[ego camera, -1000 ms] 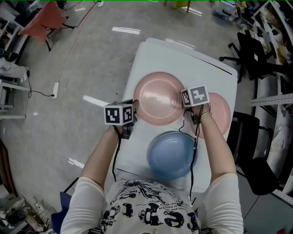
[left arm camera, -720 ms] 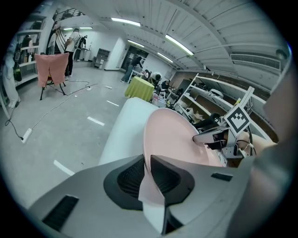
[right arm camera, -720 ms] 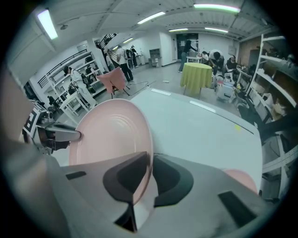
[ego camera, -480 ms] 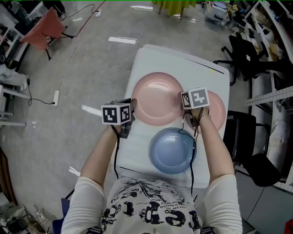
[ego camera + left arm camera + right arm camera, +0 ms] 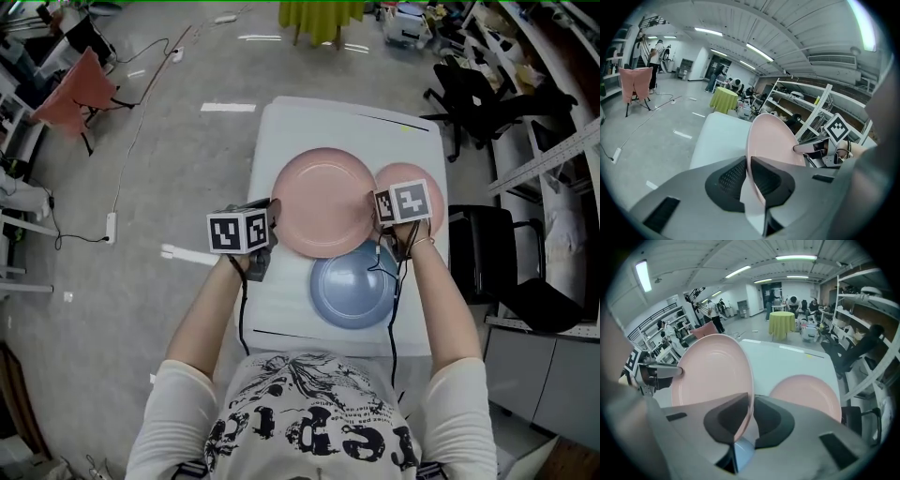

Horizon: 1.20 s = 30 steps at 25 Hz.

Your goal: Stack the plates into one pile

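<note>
A large pink plate (image 5: 323, 202) hangs above the white table (image 5: 281, 131), held by its two opposite rims. My left gripper (image 5: 272, 223) is shut on its left rim, and the rim runs between the pads in the left gripper view (image 5: 749, 174). My right gripper (image 5: 378, 212) is shut on the right rim (image 5: 749, 416). A blue plate (image 5: 354, 286) lies on the table just below and nearer to me. A smaller pink plate (image 5: 412, 180) lies at the right, partly covered by the held plate and the right gripper's marker cube.
The table's left edge (image 5: 258, 178) drops to open floor. Black office chairs (image 5: 473, 253) stand close to the table's right side, with shelving (image 5: 862, 310) beyond. A round table with a green cloth (image 5: 319, 17) stands past the far end.
Both grippers have risen with the large pink plate, which was low over the table. Its near and right edges now overlap the blue plate and the smaller pink plate.
</note>
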### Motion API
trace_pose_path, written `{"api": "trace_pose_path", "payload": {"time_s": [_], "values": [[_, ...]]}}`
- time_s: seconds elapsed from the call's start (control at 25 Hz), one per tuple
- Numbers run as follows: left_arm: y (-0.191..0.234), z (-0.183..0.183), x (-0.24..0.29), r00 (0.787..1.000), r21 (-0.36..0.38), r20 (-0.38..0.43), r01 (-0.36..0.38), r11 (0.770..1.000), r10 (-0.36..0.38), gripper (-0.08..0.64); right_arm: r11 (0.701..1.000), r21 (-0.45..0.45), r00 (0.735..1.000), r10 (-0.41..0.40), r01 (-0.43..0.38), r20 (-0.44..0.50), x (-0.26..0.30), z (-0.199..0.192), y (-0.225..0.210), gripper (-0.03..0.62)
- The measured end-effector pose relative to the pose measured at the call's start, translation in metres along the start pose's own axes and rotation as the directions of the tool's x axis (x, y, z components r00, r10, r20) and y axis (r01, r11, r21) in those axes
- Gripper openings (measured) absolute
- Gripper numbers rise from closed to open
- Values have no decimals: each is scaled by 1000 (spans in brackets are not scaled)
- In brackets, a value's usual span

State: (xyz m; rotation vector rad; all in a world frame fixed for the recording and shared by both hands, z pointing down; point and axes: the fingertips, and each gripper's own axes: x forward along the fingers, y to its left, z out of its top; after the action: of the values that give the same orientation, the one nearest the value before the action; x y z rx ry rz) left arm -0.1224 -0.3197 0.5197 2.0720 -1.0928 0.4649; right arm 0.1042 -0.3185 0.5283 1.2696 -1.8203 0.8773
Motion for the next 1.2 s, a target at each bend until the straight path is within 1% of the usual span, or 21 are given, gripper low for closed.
{"api": "trace_pose_path", "payload": {"time_s": [0.24,0.4,0.6,0.8,0.96,1.2], "values": [[-28,-34,-13,998,35,-39,58,998,-56,32,998,26,999,-48,49,-20,-33,-57,4,44],[-50,-60,-14,994,59,-65,95,994,-91,32,995,68,997,-72,74,-25,-50,-98,-1,44],[-68,-83,-17,990,87,-87,123,989,-115,28,989,116,996,-85,89,-39,-63,-140,-2,44],[-88,-101,-23,986,90,-101,141,986,-132,28,987,143,996,-65,72,-54,-75,-174,-4,44],[-100,-120,-22,986,88,-115,130,988,-119,26,986,161,996,-39,51,-78,-76,-203,-8,44],[-110,-162,-19,983,35,-155,107,994,-101,25,988,151,989,-4,27,-146,-74,-239,-15,44]]}}
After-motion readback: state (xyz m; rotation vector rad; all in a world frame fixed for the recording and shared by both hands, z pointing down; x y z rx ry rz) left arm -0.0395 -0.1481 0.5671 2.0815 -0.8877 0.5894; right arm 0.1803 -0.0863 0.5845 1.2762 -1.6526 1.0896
